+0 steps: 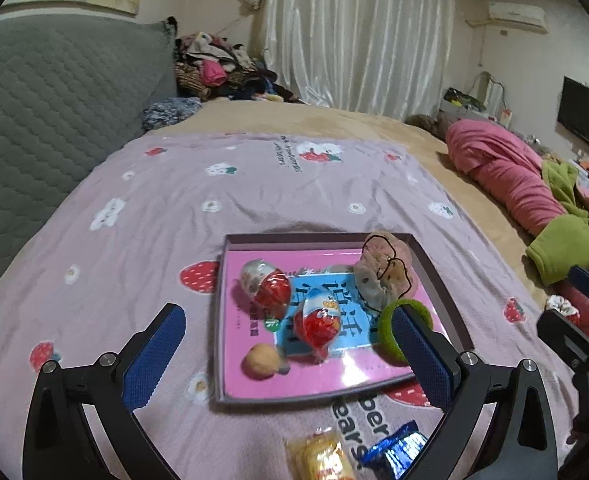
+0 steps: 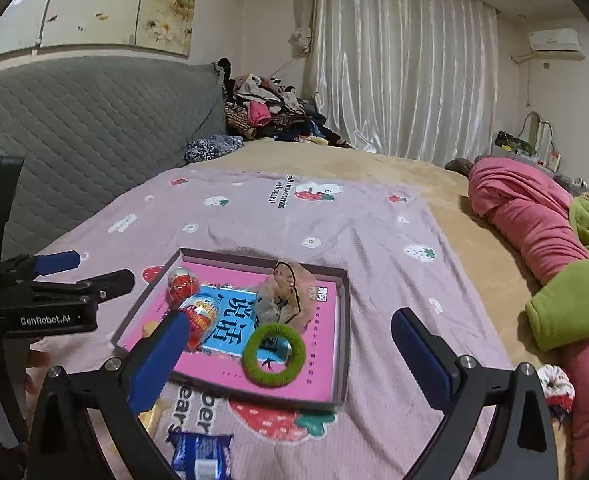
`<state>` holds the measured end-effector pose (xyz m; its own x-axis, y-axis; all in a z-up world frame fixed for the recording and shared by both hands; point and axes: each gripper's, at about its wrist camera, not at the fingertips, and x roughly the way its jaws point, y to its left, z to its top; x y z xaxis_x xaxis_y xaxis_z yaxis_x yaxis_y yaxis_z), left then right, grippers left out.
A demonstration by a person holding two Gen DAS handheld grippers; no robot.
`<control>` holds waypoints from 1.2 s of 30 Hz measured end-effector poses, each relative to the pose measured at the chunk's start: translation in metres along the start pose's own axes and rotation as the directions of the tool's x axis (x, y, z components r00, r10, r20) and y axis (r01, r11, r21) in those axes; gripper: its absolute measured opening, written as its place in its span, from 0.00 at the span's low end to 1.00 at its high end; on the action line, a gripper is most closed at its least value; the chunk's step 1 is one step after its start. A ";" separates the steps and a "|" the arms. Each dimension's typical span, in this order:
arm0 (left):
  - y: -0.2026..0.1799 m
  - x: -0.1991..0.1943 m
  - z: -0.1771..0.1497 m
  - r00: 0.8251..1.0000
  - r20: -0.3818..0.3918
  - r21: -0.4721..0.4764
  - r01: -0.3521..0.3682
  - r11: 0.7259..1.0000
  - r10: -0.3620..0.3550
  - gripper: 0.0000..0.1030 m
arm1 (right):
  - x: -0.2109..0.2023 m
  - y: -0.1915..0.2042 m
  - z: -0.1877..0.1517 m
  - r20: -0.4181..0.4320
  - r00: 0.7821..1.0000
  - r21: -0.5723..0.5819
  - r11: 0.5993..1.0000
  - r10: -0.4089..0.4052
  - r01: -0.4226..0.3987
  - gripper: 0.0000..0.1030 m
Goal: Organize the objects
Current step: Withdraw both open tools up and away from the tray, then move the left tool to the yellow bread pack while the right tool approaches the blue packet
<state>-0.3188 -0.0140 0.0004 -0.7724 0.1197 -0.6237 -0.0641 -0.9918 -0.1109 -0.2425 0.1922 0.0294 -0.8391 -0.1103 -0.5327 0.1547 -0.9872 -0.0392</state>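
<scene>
A shallow box (image 1: 438, 280) (image 2: 344, 320) with a pink and blue bottom lies on the pink strawberry blanket. In it are two red foil eggs (image 1: 268, 290) (image 1: 319, 322) (image 2: 182, 284), a green hair ring (image 1: 390, 340) (image 2: 273, 354), a beige scrunchie (image 1: 382, 276) (image 2: 290, 294) and a small tan ball (image 1: 259, 361). A yellow snack packet (image 1: 318, 456) and a blue packet (image 1: 394, 450) (image 2: 202, 456) lie in front of the box. My left gripper (image 1: 290, 340) is open and empty above the box's near side. My right gripper (image 2: 290, 344) is open and empty over the box.
A red and white scrunchie (image 1: 560, 306) (image 2: 556, 388) lies at the right by pink and green clothes (image 1: 506, 172) (image 2: 534, 220). A grey quilted headboard (image 1: 54, 100) stands at the left. A clothes pile (image 1: 214, 68) is at the back.
</scene>
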 end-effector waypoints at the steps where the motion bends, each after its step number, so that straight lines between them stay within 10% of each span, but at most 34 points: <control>1: 0.000 -0.005 -0.001 1.000 -0.002 -0.004 -0.004 1.000 0.004 1.00 | -0.007 0.000 0.001 -0.003 1.000 0.001 1.000 0.000 0.000 0.99; 36: -0.017 -0.166 -0.035 0.997 -0.036 0.026 -0.072 0.997 0.073 1.00 | -0.168 0.029 0.008 0.015 1.000 -0.065 0.998 0.027 -0.026 0.99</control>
<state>-0.1679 -0.0158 0.0788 -0.7516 0.0483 -0.6579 -0.0242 -0.9987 -0.0457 -0.1009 0.1813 0.1249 -0.8424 -0.1386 -0.5208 0.2098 -0.9745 -0.0801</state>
